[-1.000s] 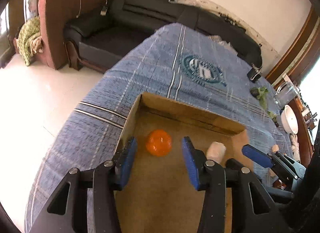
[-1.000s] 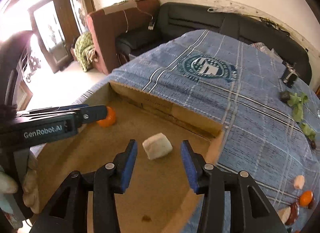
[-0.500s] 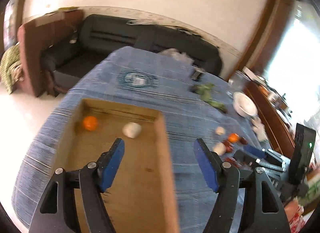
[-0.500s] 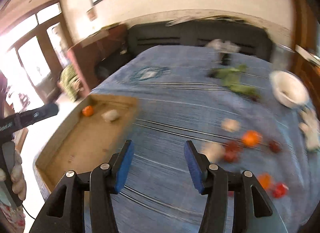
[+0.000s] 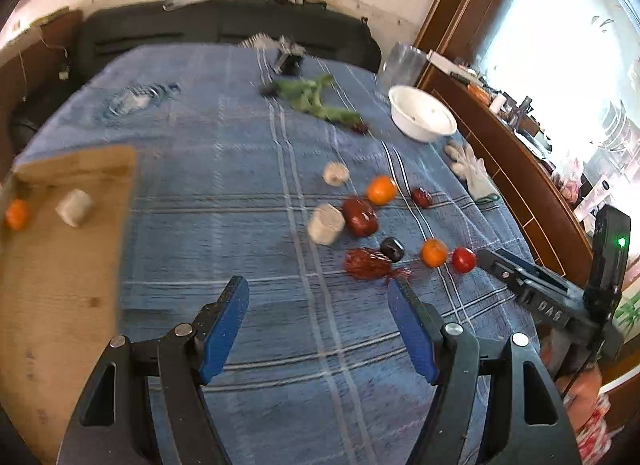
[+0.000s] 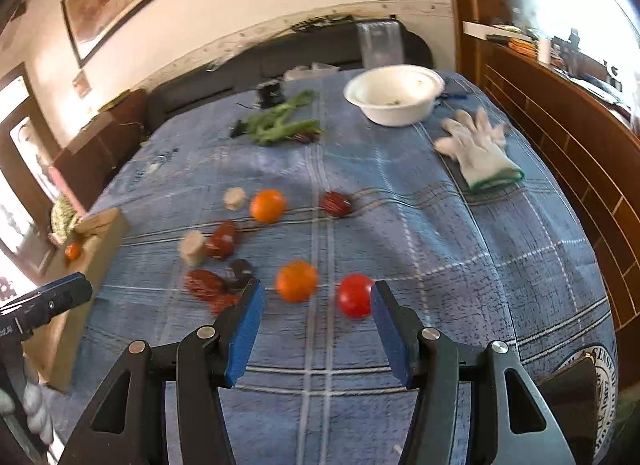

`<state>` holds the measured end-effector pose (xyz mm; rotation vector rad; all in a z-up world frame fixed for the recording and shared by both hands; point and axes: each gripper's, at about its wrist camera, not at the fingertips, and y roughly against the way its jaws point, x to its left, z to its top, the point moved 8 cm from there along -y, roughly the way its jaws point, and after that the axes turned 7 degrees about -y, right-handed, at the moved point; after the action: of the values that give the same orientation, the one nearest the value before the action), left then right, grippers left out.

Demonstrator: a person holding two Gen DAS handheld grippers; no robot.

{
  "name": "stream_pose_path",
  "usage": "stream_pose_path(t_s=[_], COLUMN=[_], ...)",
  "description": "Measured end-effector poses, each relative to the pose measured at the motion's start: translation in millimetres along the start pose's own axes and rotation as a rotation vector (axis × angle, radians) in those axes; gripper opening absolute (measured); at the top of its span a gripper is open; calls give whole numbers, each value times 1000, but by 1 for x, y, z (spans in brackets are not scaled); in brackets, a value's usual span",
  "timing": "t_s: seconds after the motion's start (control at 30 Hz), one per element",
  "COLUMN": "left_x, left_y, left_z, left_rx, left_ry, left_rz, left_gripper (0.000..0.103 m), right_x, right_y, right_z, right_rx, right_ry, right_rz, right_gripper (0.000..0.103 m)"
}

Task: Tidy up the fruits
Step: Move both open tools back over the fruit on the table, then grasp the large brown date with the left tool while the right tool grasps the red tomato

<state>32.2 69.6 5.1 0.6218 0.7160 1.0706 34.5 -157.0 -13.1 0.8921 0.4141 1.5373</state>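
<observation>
The bench (image 5: pixel 248 185) was covered with a blue checked cloth. At its left end lay a flat brown cardboard box (image 5: pixel 60 265). Inside the box sat one small orange (image 5: pixel 17 214) and a pale chunk (image 5: pixel 74 207), well apart from the other fruit. A white bowl (image 6: pixel 394 95) stood at the far side, with a white glove (image 6: pixel 478 149) near it and some green stalks (image 6: pixel 280 123) to its left.

The loose fruit lay in a bunch in the middle: two oranges (image 6: pixel 267 206) (image 6: pixel 296 280), a red tomato (image 6: pixel 354 296), dark red fruits (image 6: pixel 224 239), maybe dates as the view was blurry, and two pale chunks (image 6: pixel 193 248).

The left claw (image 5: pixel 318 319) was wide, with only cloth between its blue pads. The right claw (image 6: pixel 316 317) was opening and held nothing, with the tomato just beyond its right pad.
</observation>
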Motion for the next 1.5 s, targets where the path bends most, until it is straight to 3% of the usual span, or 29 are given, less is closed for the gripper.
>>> stream_pose_path(t_s=[0.13, 0.3, 0.37, 0.43, 0.47, 0.67, 0.97, 1.33, 1.43, 1.5], left_x=[-15, -31, -35, -36, -36, -33, -48, -47, -44, -40], left_y=[-37, -69, -81, -90, -93, -90, -91, -79, -65, -41], left_z=[4, 12, 12, 10, 9, 7, 4, 5, 3, -2], left_rx=[32, 56, 63, 79, 77, 23, 0, -64, -76, -102], left_ry=[14, -6, -16, -29, -30, -37, -127, -134, -125, -102], left_rz=[-37, -72, -78, -76, -83, -89, -86, -45, -20, -41], left_gripper=[71, 68, 62, 44, 44, 41, 41, 41, 41, 41], right_x=[-12, -23, -24, -23, -23, -26, -24, -26, -28, -28], right_y=[-20, -32, -32, -33, -34, -40, -47, -44, -42, -39], right_z=[-2, -3, -2, -2, -3, -6, -11, -9, -8, -9], right_rx=[-33, -37, -46, -52, -50, -15, 16, -2, -10, -12], right_ry=[13, -8, -2, 3, 3, -26, -20, -27, -35, -26], right_rz=[-69, -66, -65, -58, -54, -25, -21, -35, -36, -55], right_gripper=[59, 59, 59, 58, 57, 41, 32, 31, 31, 31])
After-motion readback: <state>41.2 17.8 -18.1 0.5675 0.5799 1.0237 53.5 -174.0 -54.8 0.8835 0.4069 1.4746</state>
